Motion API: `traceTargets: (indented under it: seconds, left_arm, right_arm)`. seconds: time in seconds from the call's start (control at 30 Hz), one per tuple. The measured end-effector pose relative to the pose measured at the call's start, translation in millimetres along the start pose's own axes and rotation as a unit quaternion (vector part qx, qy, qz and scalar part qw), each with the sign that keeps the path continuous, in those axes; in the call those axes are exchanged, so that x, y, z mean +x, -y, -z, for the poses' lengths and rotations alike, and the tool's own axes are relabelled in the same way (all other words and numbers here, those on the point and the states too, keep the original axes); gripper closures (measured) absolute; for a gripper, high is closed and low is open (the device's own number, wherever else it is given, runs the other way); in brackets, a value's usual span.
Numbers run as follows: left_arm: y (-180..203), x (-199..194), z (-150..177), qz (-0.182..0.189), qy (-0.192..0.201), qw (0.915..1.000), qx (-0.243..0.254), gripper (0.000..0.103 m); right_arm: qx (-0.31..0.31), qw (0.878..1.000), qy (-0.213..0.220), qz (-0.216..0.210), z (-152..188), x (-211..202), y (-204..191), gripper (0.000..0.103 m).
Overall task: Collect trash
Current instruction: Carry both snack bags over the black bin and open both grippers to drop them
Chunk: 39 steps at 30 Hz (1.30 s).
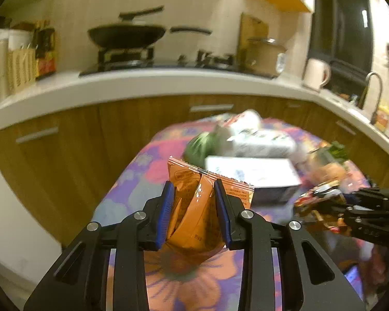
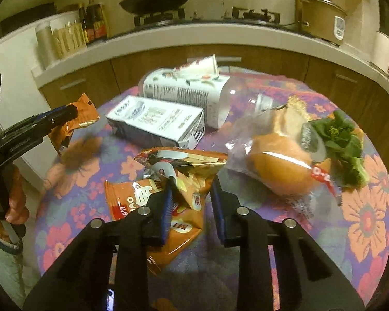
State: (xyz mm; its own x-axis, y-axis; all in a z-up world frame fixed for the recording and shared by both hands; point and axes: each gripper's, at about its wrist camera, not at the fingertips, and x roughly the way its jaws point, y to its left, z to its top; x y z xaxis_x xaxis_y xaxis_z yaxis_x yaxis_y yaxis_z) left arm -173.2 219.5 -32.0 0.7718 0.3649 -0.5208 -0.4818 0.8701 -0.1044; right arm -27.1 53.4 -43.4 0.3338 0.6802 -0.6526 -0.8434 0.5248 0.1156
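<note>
My left gripper (image 1: 194, 191) is shut on an orange snack wrapper (image 1: 194, 212) and holds it above the floral tablecloth (image 1: 194, 280); it also shows in the right wrist view (image 2: 64, 114) with the wrapper (image 2: 83, 111). My right gripper (image 2: 190, 189) is open just above a crumpled chip bag (image 2: 184, 165), with the bag between its fingers. An orange packet (image 2: 127, 197) lies to the left of it. A white carton (image 2: 155, 121) and a large plastic bottle (image 2: 189, 90) lie behind.
A bagged bun (image 2: 280, 163) and leafy greens (image 2: 342, 140) lie on the table's right side. Behind the table runs a kitchen counter (image 1: 142, 83) with a wok (image 1: 127, 35), a pot (image 1: 264, 51) and a white jug (image 1: 316, 73).
</note>
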Motion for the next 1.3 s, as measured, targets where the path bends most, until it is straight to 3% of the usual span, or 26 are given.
traceTargets:
  seconds: [0.2, 0.37, 0.63, 0.83, 1.13, 1.3]
  left_arm:
    - [39.0, -10.1, -19.9, 0.038, 0.035, 0.9986, 0.016, 0.073]
    - [86.4, -13.0, -36.9, 0.088, 0.055, 0.9940, 0.036, 0.073]
    - [195.6, 6.9, -59.0, 0.184, 0.030, 0.9789, 0.083, 0.073]
    - [305.3, 31.5, -69.2, 0.235, 0.005, 0.9603, 0.151, 0.073]
    - [446.0, 62.0, -48.4, 0.282, -0.025, 0.9307, 0.231, 0.073]
    - [494.5, 86.8, -29.5, 0.296, -0.056, 0.9225, 0.241, 0.072]
  right_arm:
    - [0.019, 0.999, 0.045, 0.011, -6.2, -32.5, 16.2, 0.079]
    - [0.040, 0.995, 0.083, 0.046, -7.6, -66.6, 48.2, 0.079]
    - [0.109, 0.978, 0.114, 0.134, 21.1, -121.1, 134.6, 0.079]
    - [0.195, 0.949, 0.115, 0.220, 65.7, -164.0, 220.4, 0.079]
    - [0.349, 0.891, 0.068, 0.282, 144.5, -181.5, 331.8, 0.079]
    - [0.362, 0.883, 0.042, 0.297, 155.7, -171.8, 349.5, 0.075]
